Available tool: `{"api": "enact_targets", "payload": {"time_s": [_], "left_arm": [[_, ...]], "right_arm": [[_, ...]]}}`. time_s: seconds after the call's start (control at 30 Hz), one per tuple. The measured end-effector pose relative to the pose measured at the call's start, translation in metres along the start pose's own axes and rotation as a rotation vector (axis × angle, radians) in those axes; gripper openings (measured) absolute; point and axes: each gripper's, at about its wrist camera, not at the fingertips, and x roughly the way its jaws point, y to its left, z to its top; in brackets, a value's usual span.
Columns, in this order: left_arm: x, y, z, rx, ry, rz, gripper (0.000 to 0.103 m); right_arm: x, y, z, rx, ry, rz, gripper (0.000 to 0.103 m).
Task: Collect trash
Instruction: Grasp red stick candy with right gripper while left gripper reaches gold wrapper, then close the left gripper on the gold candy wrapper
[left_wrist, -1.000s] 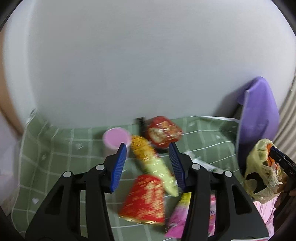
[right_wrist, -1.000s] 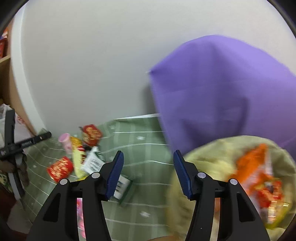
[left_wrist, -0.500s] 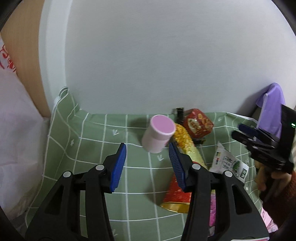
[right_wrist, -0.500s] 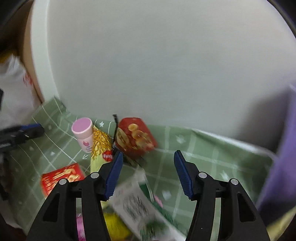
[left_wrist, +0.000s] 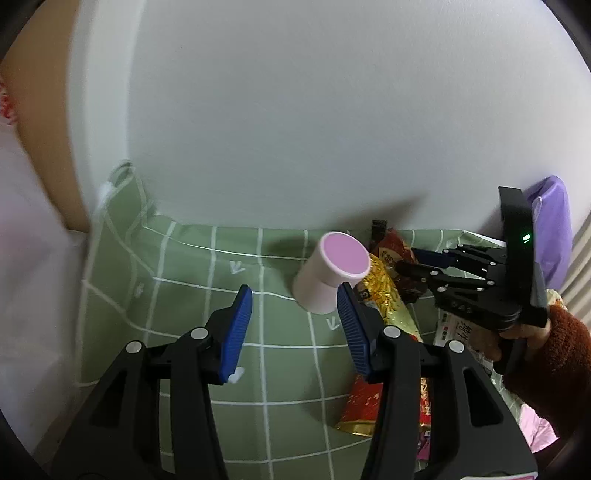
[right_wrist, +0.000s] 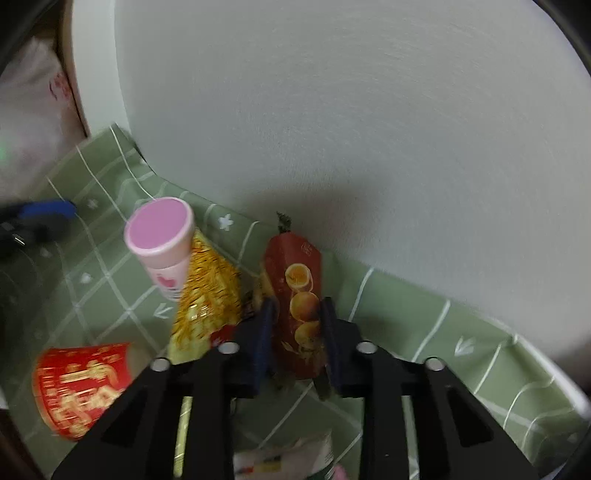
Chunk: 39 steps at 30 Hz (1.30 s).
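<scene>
Left hand-held gripper (left_wrist: 293, 325) gapes wide (right hand-held gripper (right_wrist: 295, 332) narrowed).

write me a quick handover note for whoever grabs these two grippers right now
Right gripper: jaws closed around the dark red snack packet printed with round pastries, near the wall; not lifted yet as far as I can tell.
Left gripper: open, empty, above the green checked tablecloth, near the pink-lidded white cup.
Still on the cloth: that cup, the gold and yellow foil wrapper, the red and gold paper packet, a white printed sachet.
Done: nothing visibly collected in these views.
Left: lift the red packet and bag it; no trash bag is clearly in view now. Then the rest.
</scene>
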Motion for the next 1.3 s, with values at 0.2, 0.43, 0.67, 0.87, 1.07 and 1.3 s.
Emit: {"api": "enact_targets", "payload": {"time_s": [0.2, 0.43, 0.67, 0.87, 1.07, 1.3], "left_arm": [[0.017, -0.022, -0.002, 0.039, 0.065, -0.122, 0.045], [0.056, -0.061, 0.000, 0.084, 0.243, -0.208, 0.045], [0.101, -0.086, 0.009, 0.110, 0.355, -0.110, 0.045], [0.118, -0.094, 0.006, 0.054, 0.369, -0.048, 0.032], [0.099, -0.103, 0.005, 0.070, 0.304, -0.110, 0.018], [0.059, -0.125, 0.013, 0.144, 0.187, -0.163, 0.012]], "right_arm": [[-0.042, -0.015, -0.015, 0.101, -0.035, -0.039, 0.010], [-0.093, -0.040, -0.054, 0.259, -0.086, -0.148, 0.010], [-0.128, -0.059, -0.097, 0.392, -0.123, -0.254, 0.010], [-0.137, -0.059, -0.121, 0.452, -0.123, -0.270, 0.010], [-0.149, -0.052, -0.131, 0.461, -0.120, -0.289, 0.010], [-0.169, -0.045, -0.141, 0.462, -0.140, -0.316, 0.010]]}}
